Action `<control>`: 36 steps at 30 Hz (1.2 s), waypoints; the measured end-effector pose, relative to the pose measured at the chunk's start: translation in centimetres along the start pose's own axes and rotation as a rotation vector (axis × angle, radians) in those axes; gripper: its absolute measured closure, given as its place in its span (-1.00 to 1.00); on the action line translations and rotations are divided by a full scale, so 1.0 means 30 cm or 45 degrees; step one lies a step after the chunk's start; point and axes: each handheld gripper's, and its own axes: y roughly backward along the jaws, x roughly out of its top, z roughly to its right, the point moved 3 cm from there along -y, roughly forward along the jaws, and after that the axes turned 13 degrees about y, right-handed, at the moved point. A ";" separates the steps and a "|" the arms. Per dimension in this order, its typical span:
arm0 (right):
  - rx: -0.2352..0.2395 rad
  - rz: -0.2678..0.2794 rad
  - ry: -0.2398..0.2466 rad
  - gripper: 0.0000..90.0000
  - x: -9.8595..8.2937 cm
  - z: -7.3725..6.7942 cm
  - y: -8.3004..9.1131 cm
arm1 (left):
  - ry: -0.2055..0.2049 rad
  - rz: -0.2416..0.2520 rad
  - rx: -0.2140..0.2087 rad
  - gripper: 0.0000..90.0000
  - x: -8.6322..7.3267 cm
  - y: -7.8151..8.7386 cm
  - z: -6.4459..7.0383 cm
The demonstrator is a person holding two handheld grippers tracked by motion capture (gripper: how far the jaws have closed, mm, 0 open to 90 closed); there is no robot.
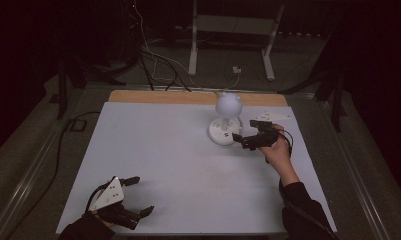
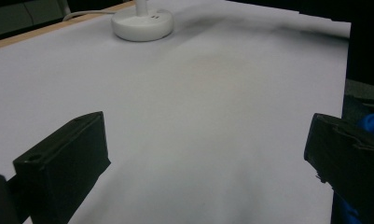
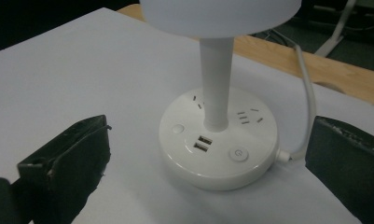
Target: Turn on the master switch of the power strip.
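High view: desk lamp near far edge of surface; right tongs spread just beside base, left tongs spread at near-left corner.
Left gripper view: lamp base well apart.
Right gripper view: power button faces tongs; risk: off-centre push slides base, tugs cord.

A white sheet covers most of the worktop, whose bare wooden edge shows along the far side. Beyond it, on the grey floor, stands a pale metal frame on two legs. Loose cables run across the floor, and a dark cable trails along the left.
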 end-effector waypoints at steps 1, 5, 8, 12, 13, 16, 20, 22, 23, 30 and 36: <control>-0.003 0.002 -0.007 -1.00 -0.002 0.003 -0.005 | 0.000 0.000 0.001 -1.00 0.000 0.000 0.000; 0.002 -0.006 -0.021 -1.00 -0.009 0.013 -0.028 | 0.003 0.002 0.001 -1.00 0.000 0.001 -0.001; -0.020 -0.019 -0.031 -1.00 -0.016 0.021 -0.047 | 0.003 0.000 0.000 -1.00 0.000 0.000 -0.001; -0.057 -0.046 -0.065 -1.00 -0.034 0.042 -0.075 | 0.004 -0.002 0.001 -1.00 0.000 0.000 -0.002; -0.057 -0.046 -0.065 -1.00 -0.034 0.042 -0.075 | 0.004 -0.001 0.001 -1.00 0.000 0.001 -0.002; -0.072 -0.043 -0.096 -1.00 -0.040 0.051 -0.087 | 0.006 -0.001 0.001 -1.00 0.000 0.001 -0.002; -0.091 -0.046 -0.136 -1.00 -0.048 0.063 -0.102 | 0.002 -0.003 0.001 -1.00 -0.001 0.000 -0.002; -0.099 -0.046 -0.160 -1.00 -0.051 0.069 -0.108 | 0.003 -0.003 0.000 -1.00 -0.001 0.000 -0.002; -0.099 -0.046 -0.171 -1.00 -0.053 0.072 -0.111 | 0.003 -0.003 0.001 -1.00 -0.001 0.000 -0.003; -0.120 -0.042 -0.253 -1.00 -0.064 0.091 -0.126 | 0.005 -0.003 0.001 -1.00 -0.002 0.000 -0.003; -0.141 -0.074 -0.310 -0.66 -0.064 0.090 -0.130 | 0.006 -0.002 0.001 -1.00 -0.002 0.001 -0.004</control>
